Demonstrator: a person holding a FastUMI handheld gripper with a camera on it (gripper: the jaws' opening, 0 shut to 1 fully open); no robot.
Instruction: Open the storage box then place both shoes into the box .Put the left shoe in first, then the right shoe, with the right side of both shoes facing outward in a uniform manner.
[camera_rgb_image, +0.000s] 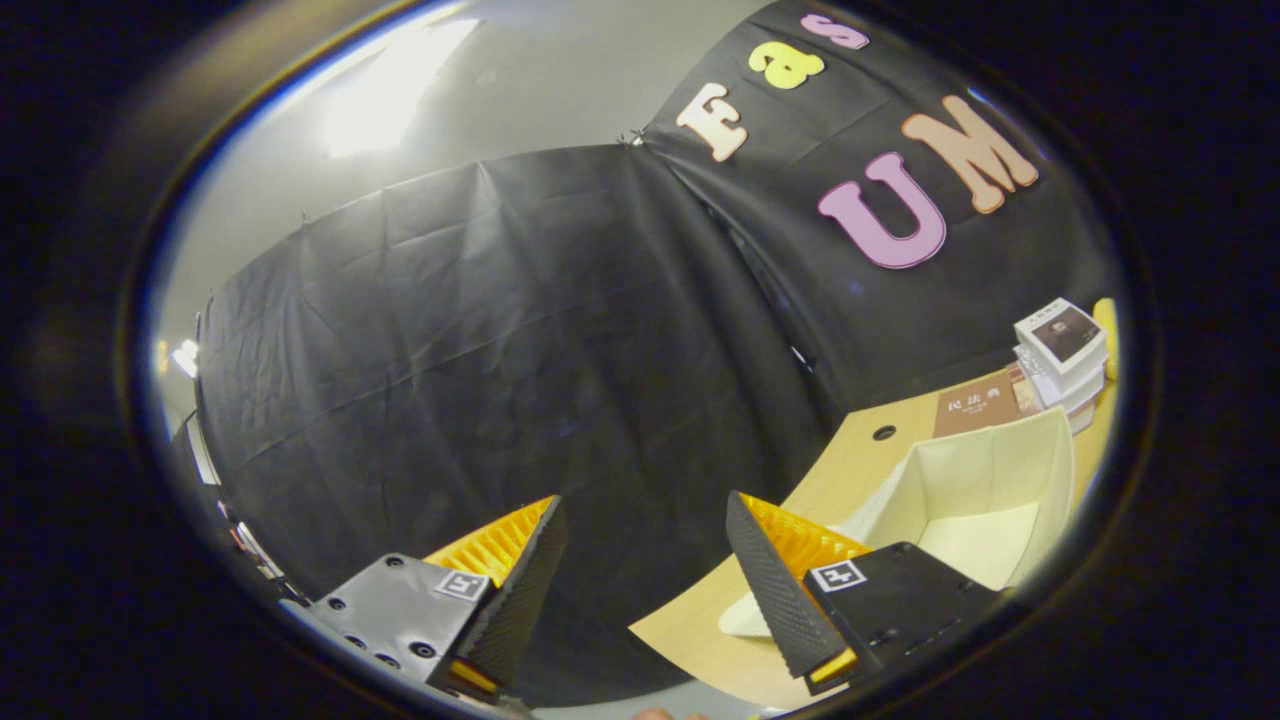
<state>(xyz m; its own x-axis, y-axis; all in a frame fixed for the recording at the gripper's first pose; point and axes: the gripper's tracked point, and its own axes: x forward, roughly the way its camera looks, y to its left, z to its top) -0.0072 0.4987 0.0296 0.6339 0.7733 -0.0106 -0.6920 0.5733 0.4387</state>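
My gripper (645, 540) is open, tilted, and held up off the table with nothing between its fingers; the booth's black cloth wall lies ahead of them. The left fingertip (535, 560) and right fingertip (760, 560) are black ribbed pads on orange backing. To the right of the right finger stands the white storage box (985, 480), open at the top, its pale inside bare. A white flap or piece (745, 615) lies on the table just behind the right finger, beside the box.
The wooden table (850, 460) runs to the right, with a round cable hole (884, 432) near the wall. A brown book (975, 405) and a stack of white books (1062, 355) sit beyond the box. A yellow object (1106, 325) peeks out past the stack.
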